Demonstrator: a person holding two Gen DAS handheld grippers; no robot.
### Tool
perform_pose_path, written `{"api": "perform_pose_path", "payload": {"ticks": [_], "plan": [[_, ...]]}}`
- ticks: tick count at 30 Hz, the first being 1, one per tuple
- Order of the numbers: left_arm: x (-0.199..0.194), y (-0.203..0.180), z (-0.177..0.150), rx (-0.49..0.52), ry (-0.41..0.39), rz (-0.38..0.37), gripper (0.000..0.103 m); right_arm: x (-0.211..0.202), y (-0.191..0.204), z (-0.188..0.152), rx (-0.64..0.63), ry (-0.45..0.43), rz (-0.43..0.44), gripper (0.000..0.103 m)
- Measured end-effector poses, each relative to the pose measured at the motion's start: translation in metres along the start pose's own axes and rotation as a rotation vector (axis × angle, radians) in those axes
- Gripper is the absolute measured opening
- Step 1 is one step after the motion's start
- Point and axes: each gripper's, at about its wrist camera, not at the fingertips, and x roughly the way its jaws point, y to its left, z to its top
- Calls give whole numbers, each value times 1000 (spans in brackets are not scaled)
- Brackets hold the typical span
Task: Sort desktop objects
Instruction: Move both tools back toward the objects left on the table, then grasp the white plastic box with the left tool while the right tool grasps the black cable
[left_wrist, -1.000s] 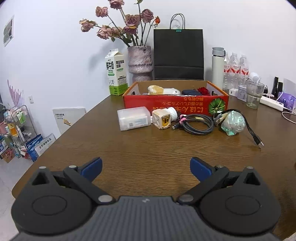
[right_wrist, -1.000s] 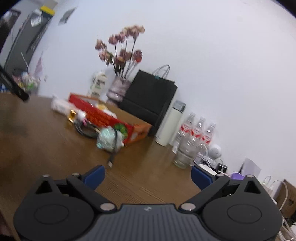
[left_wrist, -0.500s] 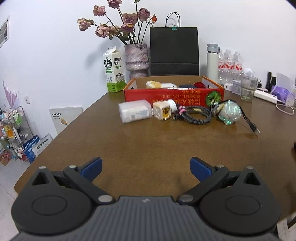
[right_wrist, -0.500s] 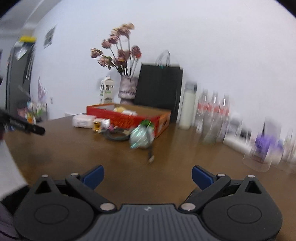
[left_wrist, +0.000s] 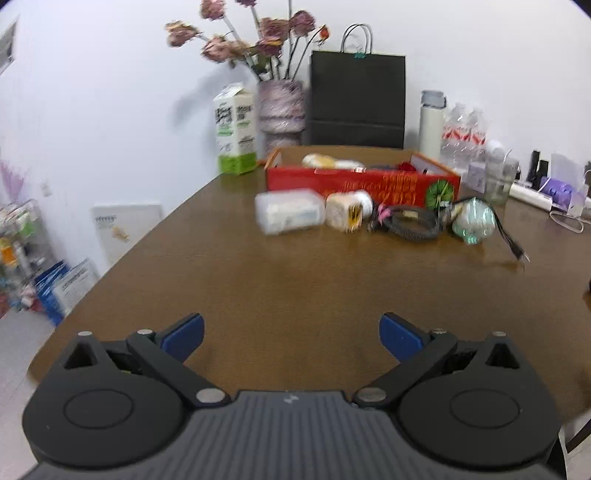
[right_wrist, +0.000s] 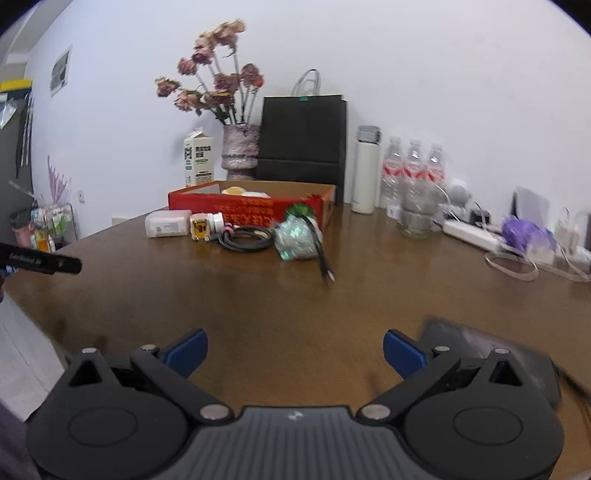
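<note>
A red cardboard box (left_wrist: 364, 182) (right_wrist: 258, 206) stands across the brown table, with a yellowish item and dark things inside. In front of it lie a clear plastic case (left_wrist: 290, 216) (right_wrist: 168, 223), a white-and-gold adapter (left_wrist: 349, 212) (right_wrist: 207, 227), a coiled black cable (left_wrist: 410, 223) (right_wrist: 245, 240) and a crumpled green-white wrapper (left_wrist: 474, 221) (right_wrist: 297, 242). My left gripper (left_wrist: 291, 338) is open and empty over the near table. My right gripper (right_wrist: 293, 354) is open too, far from the objects.
Behind the box stand a milk carton (left_wrist: 236, 134), a vase of dried roses (left_wrist: 280, 107), a black paper bag (left_wrist: 356, 99), a white flask (right_wrist: 365, 170), water bottles (right_wrist: 412, 173) and a glass (right_wrist: 415, 221). A power strip (right_wrist: 471, 234) with cables lies at right. A dark flat object (right_wrist: 480, 343) lies under the right gripper.
The right wrist view has swung from a tilted side look to face the box squarely. The left view has shifted and closed in slightly. Both grippers stay open.
</note>
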Motion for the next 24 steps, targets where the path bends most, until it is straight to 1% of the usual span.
{"api": "perform_pose_path", "payload": {"ticks": [2,3,4,5,6,9,11,12,14,15,16,18,19,20,22,24], "plan": [[22,2,20,21,-6,0,103,23,6,17,-27,-19,5,100],[33,5,30,17,-20,-3,103,34,7,24,-26,-20,3,97],[46,8,41,7,-33,-7,103,47,6,33,-21,-14,-4,92],[61,11,53,2,-33,-11,103,63,5,42,-17,-1,-10,90],[75,12,63,6,-30,-22,103,79,2,52,-9,8,-17,85],[120,14,91,72,-52,-63,103,122,-7,74,25,39,-44,83],[144,16,101,129,-51,-90,103,150,-11,83,33,80,-74,78],[155,17,105,159,-54,-132,103,160,-13,85,32,101,-84,75],[176,23,110,222,-43,-248,103,177,-15,84,27,141,-89,67],[186,26,113,254,-34,-299,103,184,-15,83,25,155,-91,60],[194,27,115,275,-29,-319,103,189,-15,83,26,166,-97,52],[209,31,119,324,-12,-360,103,198,-14,83,32,192,-98,44],[217,33,121,344,-1,-393,103,200,-14,81,39,198,-95,40],[224,34,123,357,13,-416,103,203,-14,80,44,205,-94,39],[232,34,123,366,50,-450,103,209,-15,79,53,215,-96,30],[236,34,122,355,71,-459,102,214,-16,79,61,224,-96,23]]}}
